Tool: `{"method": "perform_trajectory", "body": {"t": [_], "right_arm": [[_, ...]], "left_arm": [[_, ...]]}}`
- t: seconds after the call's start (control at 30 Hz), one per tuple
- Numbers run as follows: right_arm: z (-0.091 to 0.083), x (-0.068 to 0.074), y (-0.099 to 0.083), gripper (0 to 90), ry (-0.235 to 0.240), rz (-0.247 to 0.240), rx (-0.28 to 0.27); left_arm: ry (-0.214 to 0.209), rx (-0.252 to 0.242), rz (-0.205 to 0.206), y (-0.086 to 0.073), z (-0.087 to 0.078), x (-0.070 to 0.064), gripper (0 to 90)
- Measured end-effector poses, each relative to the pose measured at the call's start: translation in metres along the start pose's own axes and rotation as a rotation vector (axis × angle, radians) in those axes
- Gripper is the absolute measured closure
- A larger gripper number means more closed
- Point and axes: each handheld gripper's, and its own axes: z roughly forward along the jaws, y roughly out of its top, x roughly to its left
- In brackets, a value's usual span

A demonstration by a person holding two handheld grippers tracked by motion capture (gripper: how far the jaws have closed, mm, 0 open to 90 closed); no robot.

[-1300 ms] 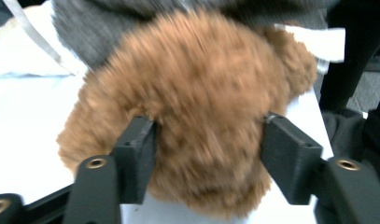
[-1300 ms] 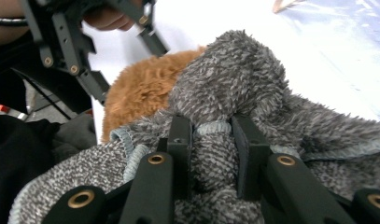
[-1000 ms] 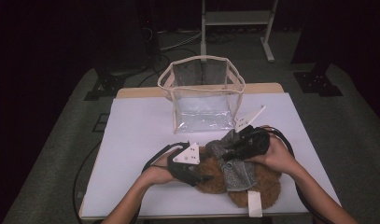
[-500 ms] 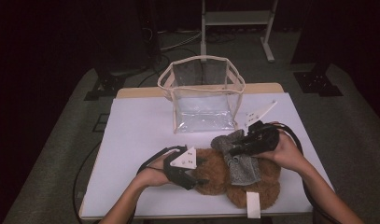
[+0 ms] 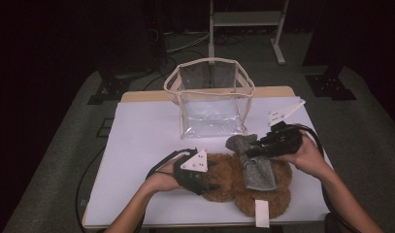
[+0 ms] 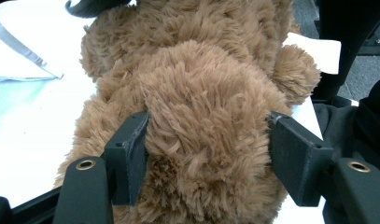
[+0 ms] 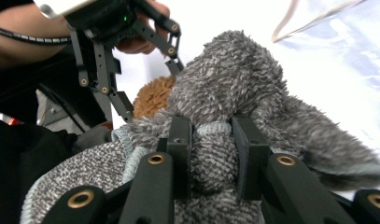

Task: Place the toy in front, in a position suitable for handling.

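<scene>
Right gripper view: right hand-held gripper [image 7: 210, 154] pinching nubby grey cloth [image 7: 234, 93]; left hand-held gripper [image 6: 206, 158] clasping shaggy brown plush [image 6: 201, 93].

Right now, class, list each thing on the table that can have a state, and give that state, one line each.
Clear bag: upright, top open, nothing visible inside.
Brown teddy bear: lying flat on the table.
Grey cloth: draped over the bear, one end lifted.
Left tool: jaws wide, pressed against the bear's fur on both sides.
Right tool: shut on a fold of the cloth.
</scene>
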Motion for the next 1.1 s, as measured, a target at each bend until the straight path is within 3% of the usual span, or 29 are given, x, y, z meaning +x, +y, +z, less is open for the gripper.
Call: {"method": "perform_trajectory", "body": {"t": [0.03, 0.37, 0.53, 0.63, 0.8, 0.93, 1.1], "right_arm": [[0.000, 0.000, 0.000, 70.7, 0.000, 0.000, 0.000], [-0.089, 0.005, -0.025, 70.7, -0.142, 0.037, -0.104], [-0.108, 0.005, -0.036, 70.6, -0.182, 0.057, -0.100], [-0.098, 0.000, -0.043, 70.6, -0.159, 0.077, -0.085], [-0.050, -0.009, -0.047, 70.5, -0.069, 0.091, -0.037], [-0.019, -0.012, -0.044, 70.5, -0.013, 0.088, -0.047], [0.008, -0.009, -0.039, 70.5, 0.021, 0.067, -0.047]], "left_arm": [[0.000, 0.000, 0.000, 0.000, 0.000, 0.000, 34.0], [-0.006, 0.017, 0.007, 0.002, 0.000, 0.001, 33.9], [-0.008, 0.022, 0.008, 0.004, 0.000, 0.002, 33.8], [-0.008, 0.025, 0.006, 0.005, 0.000, 0.001, 33.8], [0.001, 0.030, 0.007, 0.005, -0.004, 0.003, 33.8], [0.013, 0.040, -0.003, 0.005, -0.010, 0.006, 32.6], [0.009, 0.037, 0.000, 0.005, -0.004, 0.008, 18.7]]}}
